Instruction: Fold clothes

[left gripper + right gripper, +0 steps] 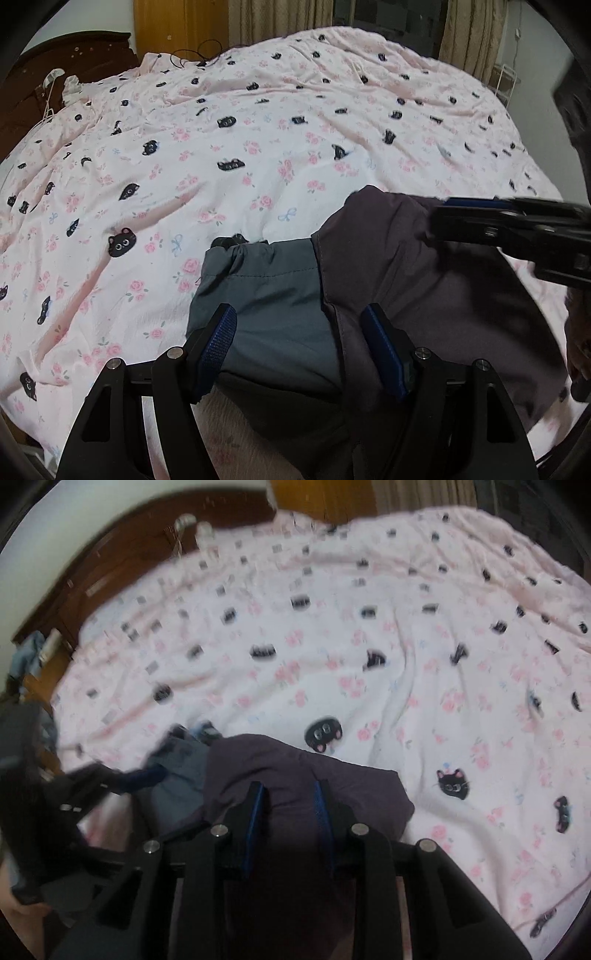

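Note:
A dark purple garment lies on the bed, overlapping a grey-blue garment with a gathered hem. My left gripper stands open above both, one finger over the grey cloth and the other over the purple; the pads do not press. My right gripper points down at the purple garment, whose bunched cloth fills the narrow gap between the pads. In the left wrist view the right gripper reaches in from the right to the purple garment's far edge. The left gripper is a blur at the left.
The bed is covered by a pink sheet printed with cats and roses, wrinkled all over. A dark wooden headboard with small items on it stands at the far left. Curtains and a wire rack are behind the bed.

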Motion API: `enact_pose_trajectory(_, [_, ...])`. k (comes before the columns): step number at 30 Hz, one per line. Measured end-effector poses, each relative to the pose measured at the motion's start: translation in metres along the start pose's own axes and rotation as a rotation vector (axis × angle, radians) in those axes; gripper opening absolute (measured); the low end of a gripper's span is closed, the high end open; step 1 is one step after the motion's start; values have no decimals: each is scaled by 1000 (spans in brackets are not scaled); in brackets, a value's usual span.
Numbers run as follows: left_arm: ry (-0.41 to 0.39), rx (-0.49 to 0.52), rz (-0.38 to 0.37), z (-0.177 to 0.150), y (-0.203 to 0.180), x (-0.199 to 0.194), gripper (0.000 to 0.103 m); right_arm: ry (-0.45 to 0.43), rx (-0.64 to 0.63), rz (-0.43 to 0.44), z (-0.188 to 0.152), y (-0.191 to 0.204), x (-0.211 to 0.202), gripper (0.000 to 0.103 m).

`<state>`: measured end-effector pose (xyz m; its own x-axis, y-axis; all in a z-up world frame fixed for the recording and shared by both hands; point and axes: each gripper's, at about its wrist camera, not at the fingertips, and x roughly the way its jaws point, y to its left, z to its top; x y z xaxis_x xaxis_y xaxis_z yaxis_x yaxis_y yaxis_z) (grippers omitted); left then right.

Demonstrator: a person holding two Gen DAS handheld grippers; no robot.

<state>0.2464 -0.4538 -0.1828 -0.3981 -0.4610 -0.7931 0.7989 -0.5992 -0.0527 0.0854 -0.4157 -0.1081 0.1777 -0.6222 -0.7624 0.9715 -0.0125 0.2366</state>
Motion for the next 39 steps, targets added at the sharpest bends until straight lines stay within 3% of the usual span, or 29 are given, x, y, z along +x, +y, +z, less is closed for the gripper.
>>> enact_pose_trajectory(5, [-80, 27, -16, -1, -3, -37, 67, -67, -47, 16, -23, 13, -54, 30])
enact_pose_trajectory(11, [-162, 95, -94, -8, -20, -78, 67, -47, -153, -15, -55, 36, -80, 30])
enact_pose_trajectory(14, [-155, 142, -159, -11, -37, -79, 67, -10, -172, -24, -64, 39, -74, 30])
enact_pose_trajectory(18, [-28, 206, -48, -20, -50, -45, 67, 26, -162, -13, -71, 38, -57, 31])
enact_pose_trajectory(22, [46, 156, -57, -25, -41, -20, 71, 60, -151, 5, -77, 35, -39, 32])
enact_pose_trajectory(24, [52, 145, -52, -26, -37, -14, 76, 64, -162, -4, -81, 36, -34, 32])
enact_pose_trajectory(31, [14, 130, -61, -30, -38, -23, 78, 37, -170, -23, -88, 39, -34, 35])
enact_pose_trajectory(36, [-24, 5, -107, -29, -19, -45, 78, -29, -117, -8, -85, 42, -61, 56])
enact_pose_trajectory(39, [-31, -68, -131, -31, -9, -54, 78, -70, -84, 1, -87, 42, -79, 61])
